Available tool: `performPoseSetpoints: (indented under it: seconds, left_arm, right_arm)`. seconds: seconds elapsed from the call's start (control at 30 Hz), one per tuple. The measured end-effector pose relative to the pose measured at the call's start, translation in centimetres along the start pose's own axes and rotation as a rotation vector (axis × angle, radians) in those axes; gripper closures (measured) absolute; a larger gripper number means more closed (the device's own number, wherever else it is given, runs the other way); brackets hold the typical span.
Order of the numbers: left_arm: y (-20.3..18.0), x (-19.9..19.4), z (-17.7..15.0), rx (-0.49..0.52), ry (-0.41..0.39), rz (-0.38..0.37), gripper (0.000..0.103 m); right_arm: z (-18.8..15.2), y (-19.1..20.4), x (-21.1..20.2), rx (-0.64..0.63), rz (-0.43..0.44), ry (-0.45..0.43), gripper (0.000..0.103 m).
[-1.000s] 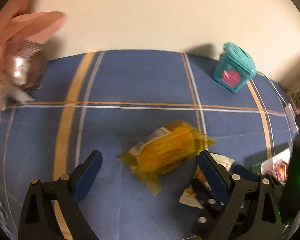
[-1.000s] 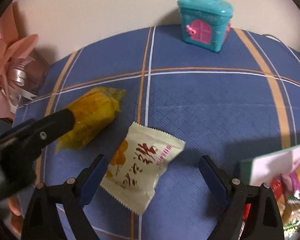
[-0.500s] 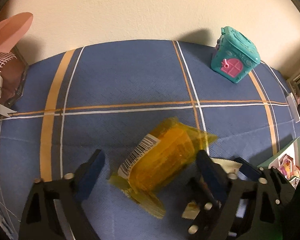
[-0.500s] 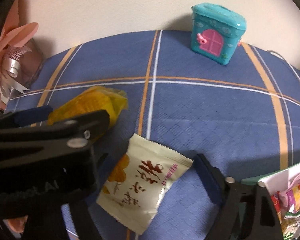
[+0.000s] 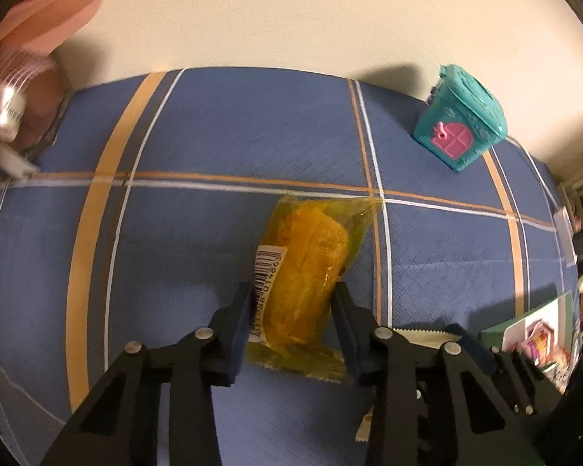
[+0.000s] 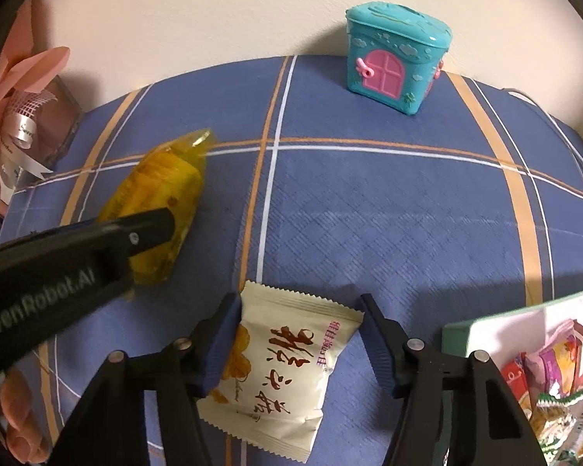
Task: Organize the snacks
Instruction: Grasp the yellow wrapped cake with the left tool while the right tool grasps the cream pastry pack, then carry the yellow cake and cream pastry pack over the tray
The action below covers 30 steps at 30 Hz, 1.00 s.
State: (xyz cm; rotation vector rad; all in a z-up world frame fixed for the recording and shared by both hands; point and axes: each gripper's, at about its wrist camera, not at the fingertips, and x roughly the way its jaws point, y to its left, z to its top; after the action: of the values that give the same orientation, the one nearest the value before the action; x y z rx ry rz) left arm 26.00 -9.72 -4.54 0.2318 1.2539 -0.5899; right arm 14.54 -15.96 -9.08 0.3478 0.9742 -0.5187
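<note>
Mid-task: left gripper (image 5: 293, 303) pinching yellow snack pack (image 5: 305, 272), right gripper (image 6: 301, 334) spread around cream packet (image 6: 280, 369), neither yet in snack box (image 6: 524, 322) at table's right edge.

Left claw (image 5: 291, 310) clamped on yellow snack packet (image 5: 309, 272), lying on blue plaid bench (image 5: 213, 124); teal toy house (image 5: 460, 116) well apart, far right.

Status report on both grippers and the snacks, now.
Left gripper shut on yellow pack. Right gripper open around white pack, left finger touching it. Snack box to the right. Nothing in the way.
</note>
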Motion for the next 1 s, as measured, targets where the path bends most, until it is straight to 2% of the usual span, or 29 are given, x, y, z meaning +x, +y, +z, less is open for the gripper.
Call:
performPoseSetpoints:
  seconds: [0.2,0.5,0.8,1.0]
  left_arm:
    - [1.0,-1.5,-2.1,-0.137,-0.012,-0.017,0.064]
    - [1.5,-5.4,-6.4,-0.295,-0.085,-0.035,0.064]
    - [2.0,-8.4,-10.6,-0.397,-0.117,-0.006,0.064]
    - [1.8,-10.4,-13.3,-0.439,-0.159,0.007,0.064]
  right_arm:
    - [-1.1,-0.6,-1.1,0.005,0.011,0.005,0.041]
    - [-3.4,-0.4,-3.6,-0.006,0.014,-0.001,0.042]
    - [-6.7,0.0,-6.8,-0.017,0.013,-0.011,0.043]
    - [-9.2,-0.3,-9.5,0.009,0.048,-0.032,0.043]
